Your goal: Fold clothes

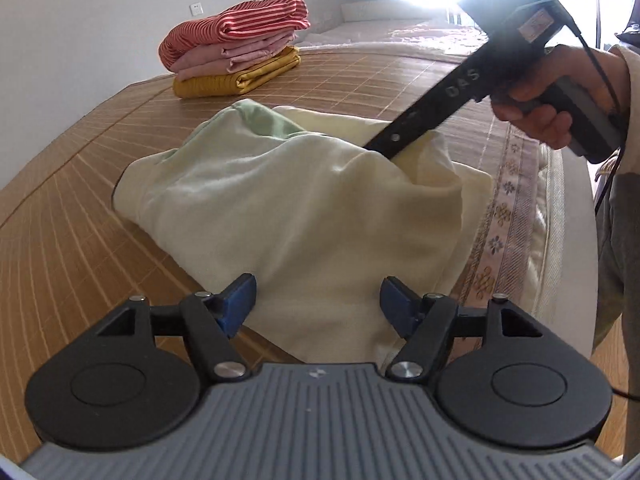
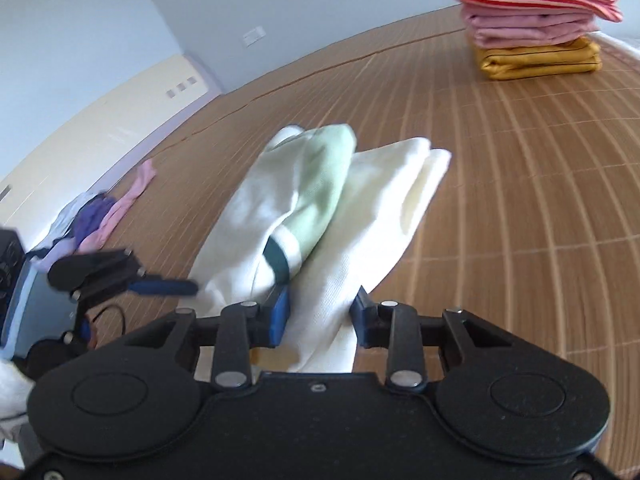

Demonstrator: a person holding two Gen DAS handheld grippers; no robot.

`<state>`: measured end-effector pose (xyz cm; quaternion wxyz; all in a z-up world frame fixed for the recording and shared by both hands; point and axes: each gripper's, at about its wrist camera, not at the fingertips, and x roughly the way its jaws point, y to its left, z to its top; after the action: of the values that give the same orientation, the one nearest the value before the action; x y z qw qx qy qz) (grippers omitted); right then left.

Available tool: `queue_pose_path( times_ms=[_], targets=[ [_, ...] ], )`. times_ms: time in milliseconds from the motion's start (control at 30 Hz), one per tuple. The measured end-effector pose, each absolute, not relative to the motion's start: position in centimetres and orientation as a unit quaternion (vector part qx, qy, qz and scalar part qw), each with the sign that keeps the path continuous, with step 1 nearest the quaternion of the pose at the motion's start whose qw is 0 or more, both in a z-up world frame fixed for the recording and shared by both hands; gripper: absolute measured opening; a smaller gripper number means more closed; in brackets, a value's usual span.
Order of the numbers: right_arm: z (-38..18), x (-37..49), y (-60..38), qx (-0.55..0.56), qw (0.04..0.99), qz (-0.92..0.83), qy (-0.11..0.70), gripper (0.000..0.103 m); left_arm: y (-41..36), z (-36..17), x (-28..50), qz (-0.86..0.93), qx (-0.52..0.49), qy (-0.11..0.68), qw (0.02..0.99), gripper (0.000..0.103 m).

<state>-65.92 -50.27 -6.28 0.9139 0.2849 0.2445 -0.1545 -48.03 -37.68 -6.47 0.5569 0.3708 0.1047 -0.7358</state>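
Cream-and-mint cotton garment (image 1: 304,200), partly folded, lies bunched on the woven bamboo bed mat (image 1: 60,248), near the mat's edge with the patterned fabric border (image 1: 508,216). Left gripper (image 1: 318,300), with blue pads: jaws spread wide, cloth lying between them, pads not touching it as far as the left wrist view shows. Right gripper (image 2: 320,310): jaws part-closed around a gathered band of cream cloth that runs between the blue pads; the cloth looks pinched and lifted, though pad contact is blurred (motion blur in this view). In the right wrist view a mint sleeve with a dark green and white cuff (image 2: 282,254) lies across the cream body, just ahead of the left-hand pad. From the left wrist view the right gripper's black arm dips behind a raised fold of the garment, tips hidden; a person's hand (image 1: 536,116) holds its grey handle, cable trailing. Left gripper also shows at the left edge of the right wrist view, just beside the garment's edge. Farther back on the mat, well apart from the garment: a stack of folded clothes (image 1: 236,48), red-striped on top, pink in the middle, mustard yellow at the bottom. Far left by the wall (right wrist view): a loose heap of pink, purple and white clothes (image 2: 104,216). White wall with socket (image 1: 196,9) behind.
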Motion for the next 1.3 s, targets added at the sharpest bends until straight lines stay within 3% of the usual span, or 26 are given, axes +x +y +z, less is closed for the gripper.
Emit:
queue_pose_path(
  times_ms=[133,233,333,400,567,600,633,833,1000,1167,1300],
  targets=[
    [-6.4,-65.6,-48.1,0.249,0.925,-0.081,0.275,0.046,-36.1,-5.7,-43.2,-0.688,0.377,0.125,0.608,0.082],
    [-4.7,-66.8,-46.6,0.204,0.944,-0.084,0.243,0.051,-34.8,-4.6,-40.0,-0.675,0.342,0.158,0.634,0.081],
    [-3.1,-67.0,-44.6,0.147,0.966,-0.045,0.207,0.059,-33.6,-3.5,-38.8,-0.7,0.293,0.17,0.629,0.081],
    [-3.4,-65.0,-43.0,0.119,0.964,-0.009,0.239,0.061,-33.1,-3.0,-38.8,-0.729,0.264,0.174,0.608,0.081],
    [-5.2,-61.2,-40.2,0.05,0.953,0.035,0.298,0.046,-31.9,-3.2,-39.8,-0.789,0.229,0.193,0.536,0.081],
    [-5.3,-61.2,-39.9,0.041,0.952,0.036,0.301,0.035,-31.6,-3.3,-40.2,-0.797,0.232,0.192,0.524,0.081],
    [-5.0,-61.6,-40.3,0.049,0.954,0.032,0.294,0.006,-31.4,-3.5,-40.6,-0.802,0.238,0.188,0.516,0.081],
    [-3.4,-64.2,-42.6,0.119,0.967,0.033,0.222,0.005,-30.0,-4.8,-44.0,-0.773,0.321,0.087,0.541,0.082],
    [-3.4,-64.5,-43.2,0.116,0.967,0.04,0.223,0.005,-30.2,-5.3,-45.0,-0.723,0.337,0.023,0.603,0.082],
    [-4.1,-64.2,-42.2,0.072,0.96,0.044,0.267,0.005,-31.4,-6.6,-43.1,-0.629,0.393,0.016,0.671,0.083],
    [-5.6,-63.9,-41.1,0.041,0.946,0.037,0.32,0.005,-31.5,-6.3,-41.3,-0.631,0.359,0.062,0.685,0.083]
  ],
)
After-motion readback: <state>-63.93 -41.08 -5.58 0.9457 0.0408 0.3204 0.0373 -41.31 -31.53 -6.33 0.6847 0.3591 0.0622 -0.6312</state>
